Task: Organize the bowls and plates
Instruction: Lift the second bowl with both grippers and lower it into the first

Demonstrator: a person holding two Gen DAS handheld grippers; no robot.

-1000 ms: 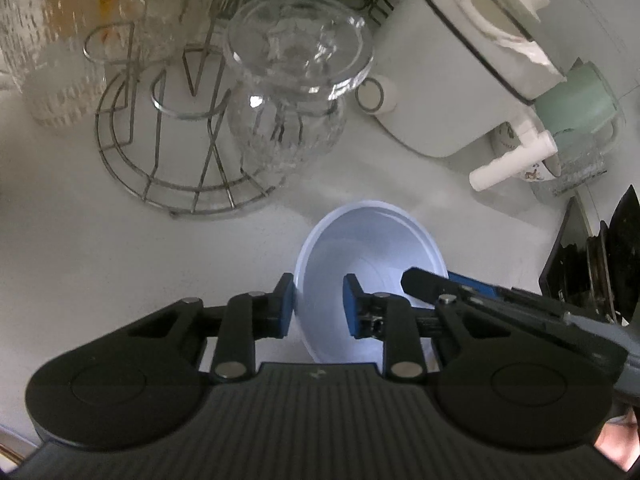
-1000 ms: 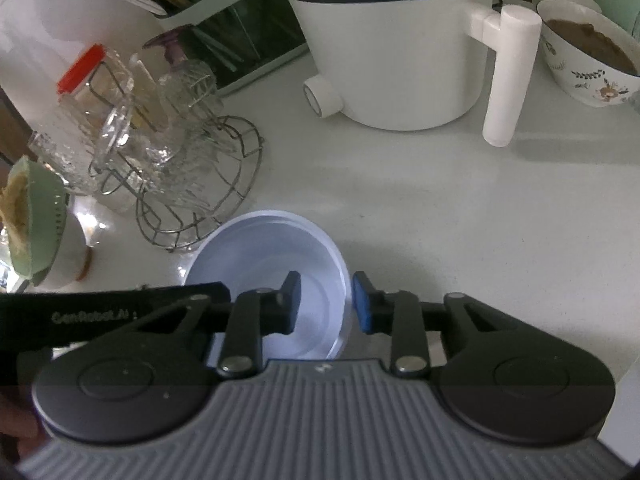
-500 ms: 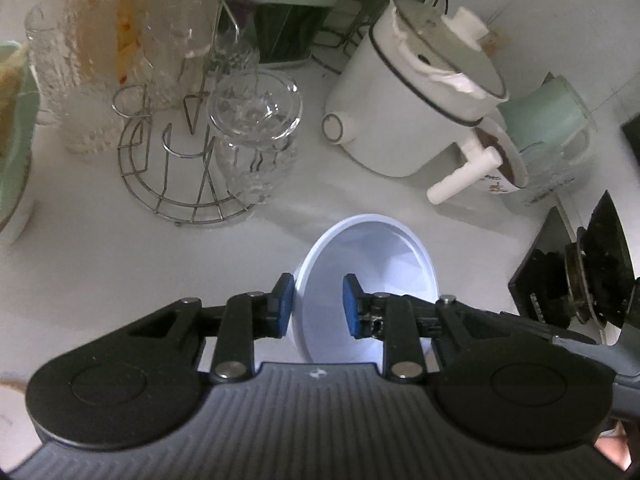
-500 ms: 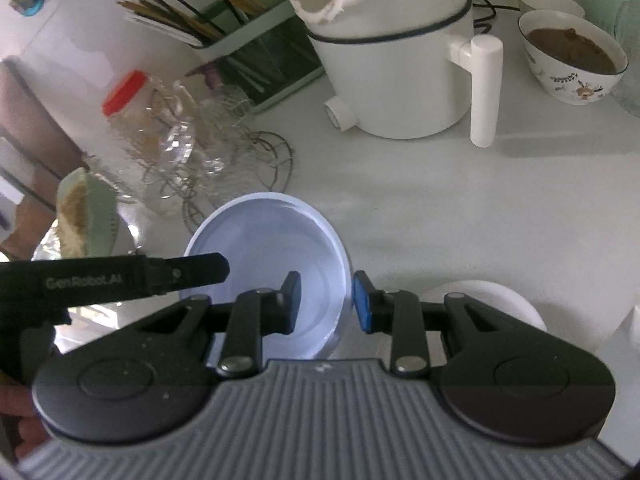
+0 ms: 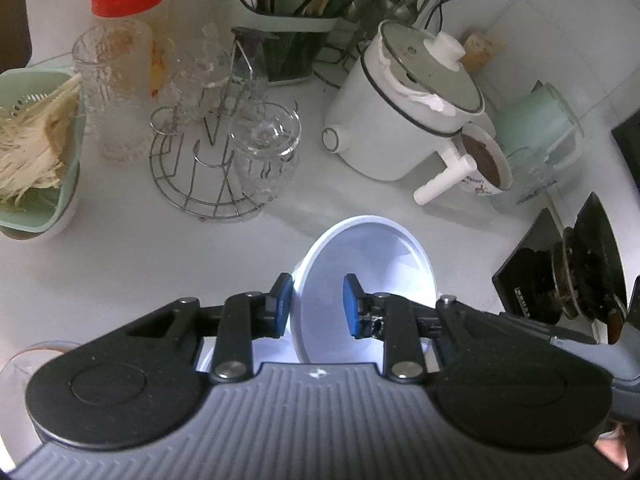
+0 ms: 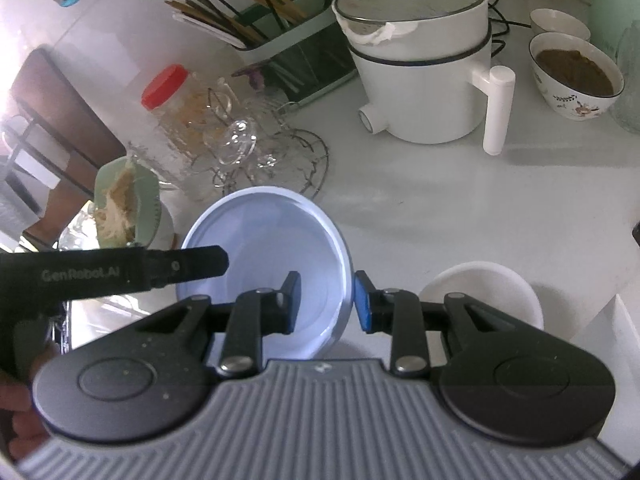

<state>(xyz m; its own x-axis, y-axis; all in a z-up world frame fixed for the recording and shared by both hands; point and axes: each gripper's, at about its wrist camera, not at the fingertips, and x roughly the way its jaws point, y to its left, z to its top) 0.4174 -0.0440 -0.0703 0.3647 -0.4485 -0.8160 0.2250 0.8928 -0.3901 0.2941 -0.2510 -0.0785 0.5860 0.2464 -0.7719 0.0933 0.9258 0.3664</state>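
A pale blue bowl [image 5: 372,264] hangs tilted above the white counter, held by its rim from two sides. My left gripper [image 5: 316,306] is shut on the bowl's near-left rim, one pad outside the wall and one inside. My right gripper [image 6: 328,302] is shut on the opposite rim of the same bowl [image 6: 260,240]. In the right wrist view the left gripper's black finger [image 6: 184,266] reaches in over the bowl. A white bowl [image 6: 480,292] sits on the counter below and right of the right gripper.
Behind the bowl stand a wire rack with upturned glasses [image 5: 224,168], a white electric pot with a side handle [image 5: 404,120], a patterned bowl of brown food [image 6: 576,76], a green utensil holder [image 5: 288,28], a red-lidded jar [image 5: 124,32] and a green strainer [image 5: 36,152]. A stove edge [image 5: 560,280] lies right.
Both grippers have risen with the blue bowl between them, so the counter things look smaller and further off. The white bowl has come into the right wrist view.
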